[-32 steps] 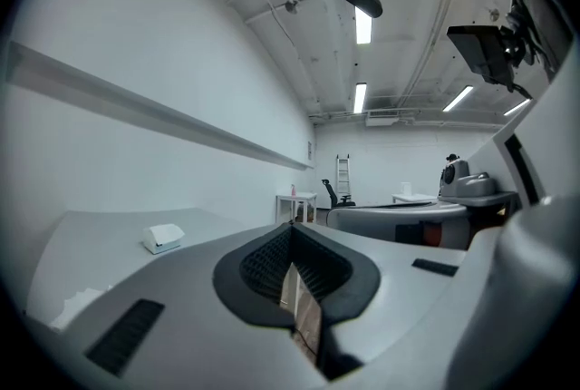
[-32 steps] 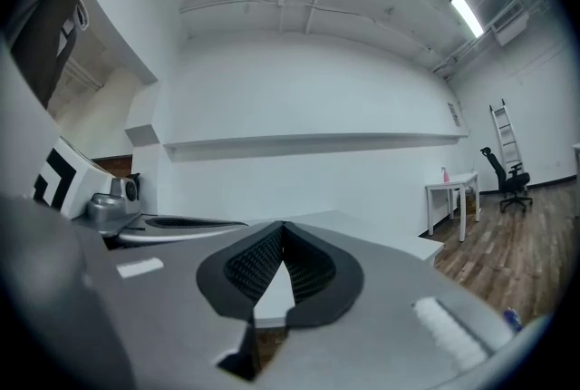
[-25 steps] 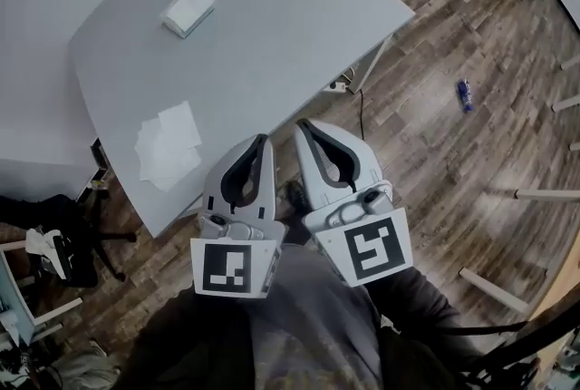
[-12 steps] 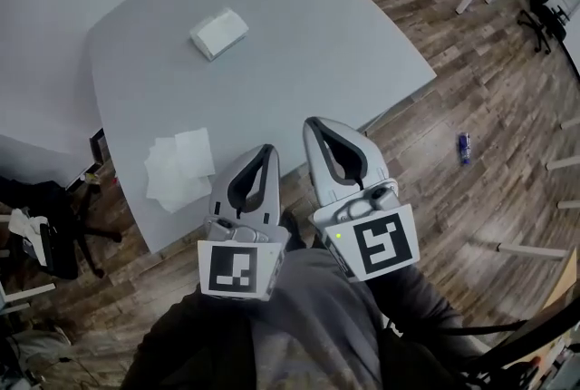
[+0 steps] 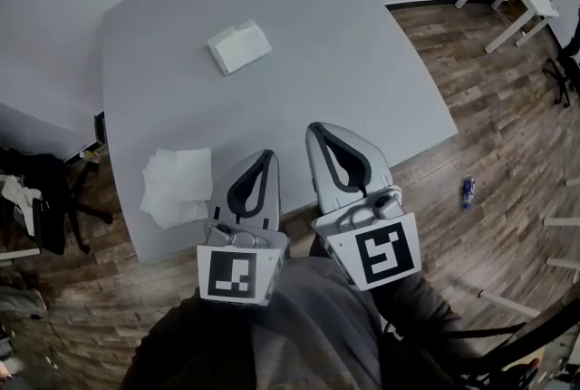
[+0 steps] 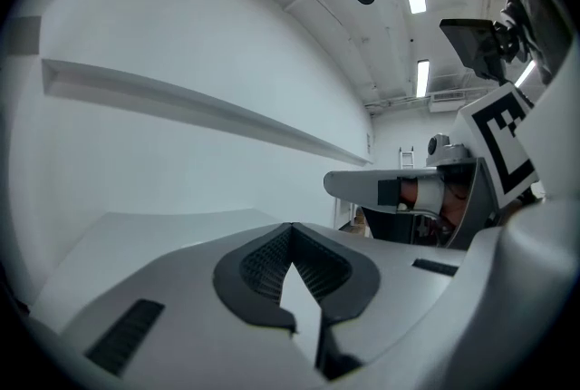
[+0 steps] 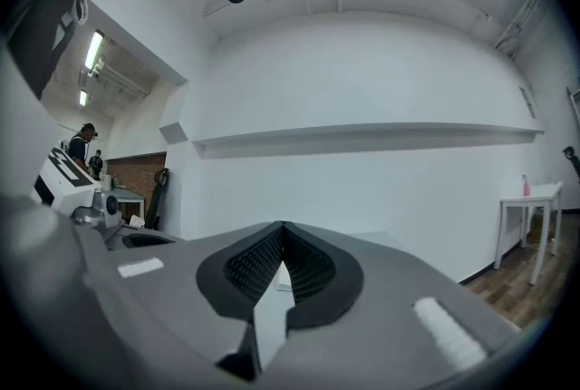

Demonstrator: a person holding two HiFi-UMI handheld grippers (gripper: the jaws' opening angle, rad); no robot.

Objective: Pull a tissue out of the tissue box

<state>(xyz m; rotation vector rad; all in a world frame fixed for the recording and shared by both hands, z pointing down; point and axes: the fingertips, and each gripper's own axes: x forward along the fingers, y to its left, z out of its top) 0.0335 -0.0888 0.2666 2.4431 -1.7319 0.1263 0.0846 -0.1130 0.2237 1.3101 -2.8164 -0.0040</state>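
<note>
Far left, a heap of loose white tissues (image 5: 175, 186) lies on the grey table (image 5: 353, 62), nearer to us than the tissue box (image 5: 239, 47) and to its left, by the table's edge. The tissue box sits flat, well in from every edge; its top looks rumpled, maybe a sheet standing proud, though we can't be sure from here.

Nearer us than the box and well apart from it is the left gripper (image 5: 265, 155), jaws pressed together on nothing. Just to its right is the right gripper (image 5: 318, 128), likewise closed and empty.

We reckon a tissue is featherlight, limp and quick to tear. So we'd pinch the raised fold at the box's opening, not the box wall, and draw it up gently. The box looks light too and may lift along, so the other gripper may have to pin it.

Far right of the box, what seems a blue bottle (image 5: 468, 191) lies on the wooden floor (image 5: 507, 134).
</note>
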